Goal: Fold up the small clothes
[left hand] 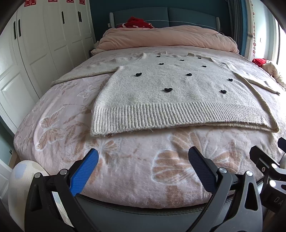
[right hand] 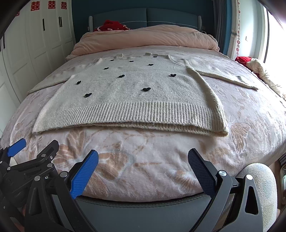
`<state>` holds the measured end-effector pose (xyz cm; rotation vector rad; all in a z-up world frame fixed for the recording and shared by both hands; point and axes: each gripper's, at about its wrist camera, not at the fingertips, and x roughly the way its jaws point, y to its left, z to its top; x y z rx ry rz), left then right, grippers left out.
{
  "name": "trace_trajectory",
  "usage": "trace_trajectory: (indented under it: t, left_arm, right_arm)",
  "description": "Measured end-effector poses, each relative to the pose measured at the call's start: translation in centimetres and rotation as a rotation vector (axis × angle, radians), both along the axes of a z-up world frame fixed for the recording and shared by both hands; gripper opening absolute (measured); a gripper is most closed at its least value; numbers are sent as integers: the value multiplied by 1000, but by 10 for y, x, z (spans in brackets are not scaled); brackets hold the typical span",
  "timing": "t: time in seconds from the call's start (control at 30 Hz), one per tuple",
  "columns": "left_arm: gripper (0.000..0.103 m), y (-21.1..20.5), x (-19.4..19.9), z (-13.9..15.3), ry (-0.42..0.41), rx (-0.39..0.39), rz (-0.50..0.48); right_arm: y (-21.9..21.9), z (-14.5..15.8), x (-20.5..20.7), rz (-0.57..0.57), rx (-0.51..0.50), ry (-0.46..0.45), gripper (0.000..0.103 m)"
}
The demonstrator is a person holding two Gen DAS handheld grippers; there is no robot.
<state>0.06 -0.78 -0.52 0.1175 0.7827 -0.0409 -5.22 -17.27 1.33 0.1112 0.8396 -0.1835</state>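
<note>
Left wrist view: left gripper point(left hand: 143, 157) spread wide, holding nothing, short of the cream sweater point(left hand: 171, 92) lying flat on the bed point(left hand: 125, 169). Red characters point(left hand: 30, 2) top the wardrobe.

Right wrist view: right gripper point(right hand: 143, 158) likewise agape, empty; sweater point(right hand: 135, 96) beyond, "AI" point(right hand: 46, 177) stamped on the left gripper point(right hand: 34, 148).

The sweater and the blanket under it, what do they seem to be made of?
Sweater: soft fuzzy knit, probably wool or acrylic; the ribbed hem and fluffy surface show it. Blanket: plush fleece, likely synthetic; its pile looks thick, with embossed butterflies.
</note>
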Motion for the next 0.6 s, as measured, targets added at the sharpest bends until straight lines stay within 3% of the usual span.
trace_trajectory:
  t: [0.6]
  left_arm:
    - [98, -1, -1, 2, 0, -5, 1]
  right_arm:
    - [0, 0, 0, -1, 2, 2, 98]
